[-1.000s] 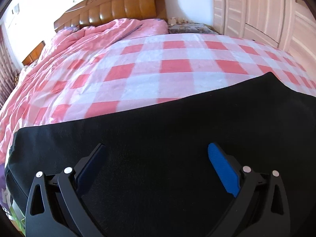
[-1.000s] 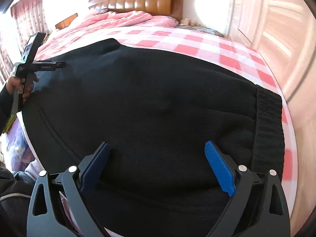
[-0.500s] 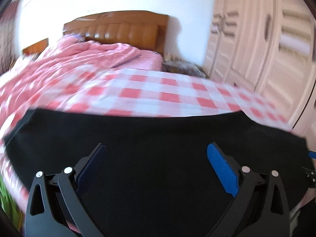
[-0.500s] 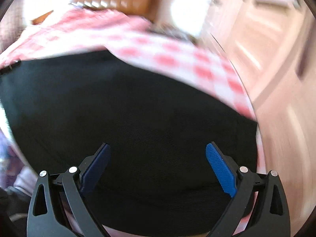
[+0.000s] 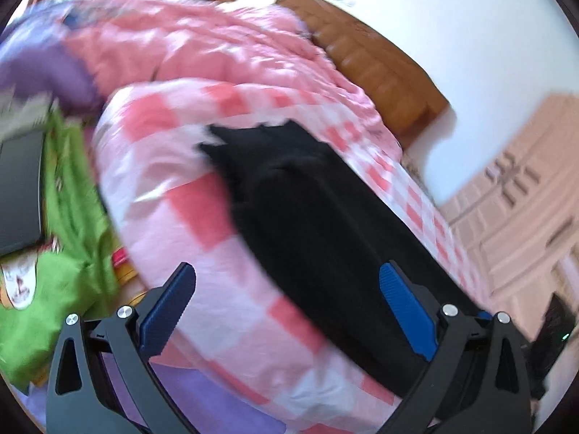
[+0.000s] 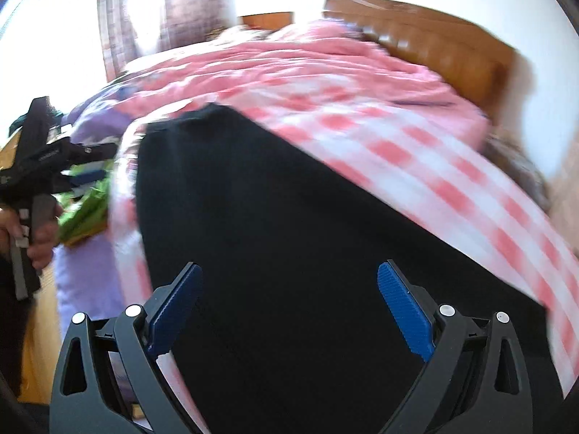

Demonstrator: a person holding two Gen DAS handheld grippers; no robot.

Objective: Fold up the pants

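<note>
1. Left wrist view: the left gripper (image 5: 287,311) has its blue-padded fingers (image 5: 405,311) spread wide with nothing between them, and it hangs above the near edge of the bed (image 5: 173,166).
2. The black pants (image 5: 318,217) lie flat on the pink-and-white checked sheet (image 5: 217,289) as a long dark band running from near the right finger away toward the far end of the bed; their far end looks uneven, though blur hides the detail.
3. Beyond the pants a rumpled pink quilt (image 5: 202,47) is piled against the brown padded headboard (image 5: 369,58).
4. Left of the bed lie a green cloth (image 5: 61,278), a dark flat object (image 5: 20,188) and something purple (image 5: 47,72), all smeared by motion.
5. A pale wardrobe (image 5: 517,217) stands to the right.
6. Right wrist view: the right gripper (image 6: 289,311) is also spread wide and empty, poised just over the pants (image 6: 289,235), which fill the lower middle of the picture.
7. At the left edge the left hand (image 6: 39,231) grips the handle of the other gripper (image 6: 54,159), off the bed's side and apart from the pants.
8. Nothing lies on the pants; the checked sheet (image 6: 452,166) borders them on the far side.
</note>
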